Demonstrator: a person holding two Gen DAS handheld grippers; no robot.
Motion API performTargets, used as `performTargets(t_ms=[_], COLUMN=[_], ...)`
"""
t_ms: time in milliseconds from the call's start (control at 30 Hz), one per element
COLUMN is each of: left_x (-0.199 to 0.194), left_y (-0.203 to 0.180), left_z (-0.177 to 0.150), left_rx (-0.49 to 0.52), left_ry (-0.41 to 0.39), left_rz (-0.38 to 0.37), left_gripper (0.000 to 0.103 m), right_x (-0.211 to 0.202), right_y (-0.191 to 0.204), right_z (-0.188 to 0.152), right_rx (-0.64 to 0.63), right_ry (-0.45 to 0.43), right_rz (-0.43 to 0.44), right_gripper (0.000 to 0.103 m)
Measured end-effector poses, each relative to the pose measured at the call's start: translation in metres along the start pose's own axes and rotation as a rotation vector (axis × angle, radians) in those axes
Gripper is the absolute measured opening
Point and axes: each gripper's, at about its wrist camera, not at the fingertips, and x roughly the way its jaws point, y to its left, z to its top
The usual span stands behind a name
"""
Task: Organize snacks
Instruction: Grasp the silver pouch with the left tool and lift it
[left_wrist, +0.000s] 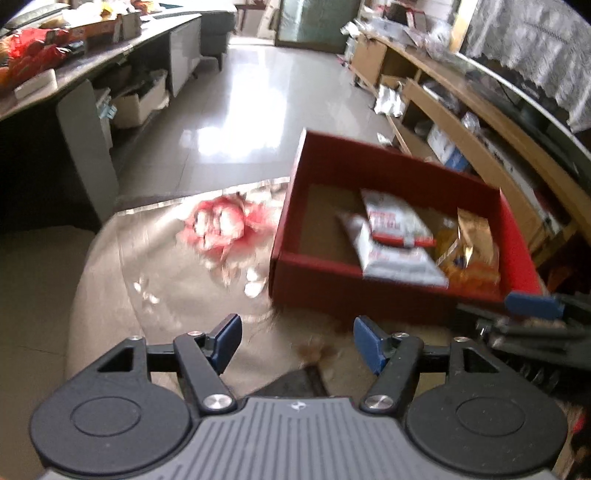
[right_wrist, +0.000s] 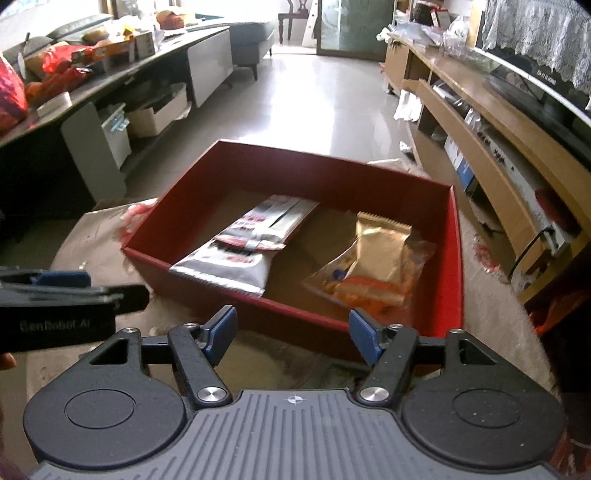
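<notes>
A red cardboard box (right_wrist: 332, 173) (left_wrist: 369, 162) stands on a beige-covered table. Inside lie two white-and-red snack packets (right_wrist: 236, 258) (left_wrist: 399, 236), a gold pouch (right_wrist: 380, 243) (left_wrist: 476, 236) and an orange packet in clear wrap (right_wrist: 369, 288). A pink-and-white snack bag (left_wrist: 218, 221) lies on the table left of the box. My left gripper (left_wrist: 295, 341) is open with nothing between its blue pads, hanging over the table in front of the box's near left corner. My right gripper (right_wrist: 291, 334) is open and empty just short of the box's near wall.
The other gripper shows at the right edge of the left wrist view (left_wrist: 532, 306) and at the left edge of the right wrist view (right_wrist: 62, 291). A dark desk (right_wrist: 110, 77) piled with snacks stands at the left, wooden shelving (right_wrist: 480, 122) at the right, tiled floor (right_wrist: 314, 96) beyond.
</notes>
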Motion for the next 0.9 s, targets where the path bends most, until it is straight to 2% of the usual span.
performTargets(t_ms=[100,467,533,700,900], left_x=[0.007,0.023,0.024,0.021,0.017], left_y=[0.005,0.002,0.000,-0.007,-0.015], left_z=[-0.009,-0.034,-0.039,-0.057,-0.062], left_rx=[0.057,0.246,0.275,0.339,0.362], left_ry=[0.039,0.098,0.113,0.156,0.129], left_rz=[-0.040,-0.095,-0.094,-0.100,-0.065], left_gripper=[0.070,0.075,0.078,0.078,0.081], right_x=[-0.002,-0.002,0.001,0.004,0.003], right_y=[0.004,0.022,0.023,0.026,0.026], right_z=[-0.005,-0.017,-0.017,-0.018,-0.018], right_rx=[0.014,-0.024,-0.025,-0.035,-0.040], right_ry=[0.015,0.061,0.068,0.082,0.088], right_rz=[0.022,0.055,0.056,0.059,0.066], right_gripper=[0.074,0.075,0.075,0.075,0.076])
